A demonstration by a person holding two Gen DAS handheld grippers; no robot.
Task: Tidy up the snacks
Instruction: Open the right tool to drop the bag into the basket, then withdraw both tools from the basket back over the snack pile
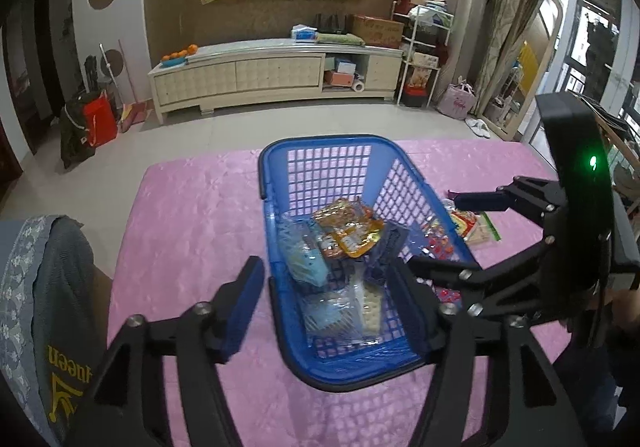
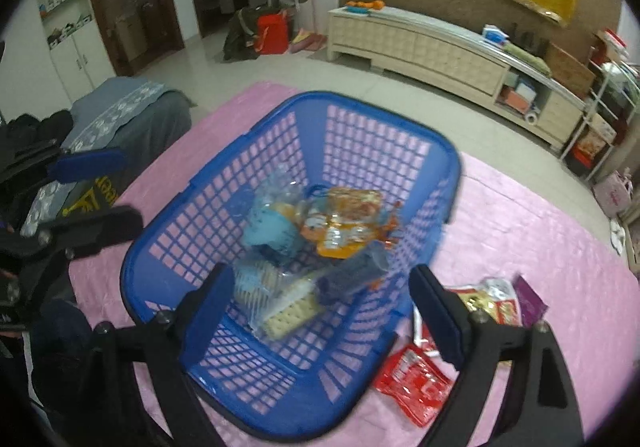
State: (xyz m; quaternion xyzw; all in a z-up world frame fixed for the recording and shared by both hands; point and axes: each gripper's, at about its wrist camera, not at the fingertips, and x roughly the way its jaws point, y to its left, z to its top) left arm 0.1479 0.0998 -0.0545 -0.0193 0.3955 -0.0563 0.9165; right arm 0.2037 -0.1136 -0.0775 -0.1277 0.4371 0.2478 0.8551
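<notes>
Snack packets lie in two places on my pink tablecloth [image 1: 184, 215]: several already sit inside a blue plastic basket [image 2: 248, 379], and a few remain loose on the cloth to its right. In the basket I see an orange foil pouch [image 2: 344, 223], a clear pack of crackers [image 2: 288, 315], a light blue wrapped snack [image 2: 264, 231] and a dark blue packet [image 2: 352, 275]. Outside lie a red packet [image 2: 416, 379], a purple one [image 2: 528, 301] and a red-and-gold one [image 2: 496, 299].

My left gripper [image 1: 324, 311] hangs over the basket's near end, jaws apart, nothing between them. My right gripper [image 2: 320, 315] also hovers above the basket, jaws wide and empty.

I judge these packets light, soft and crinkly, with slippery film and breakable contents. The red packet looks best pinched gently along a flat sealed edge.
</notes>
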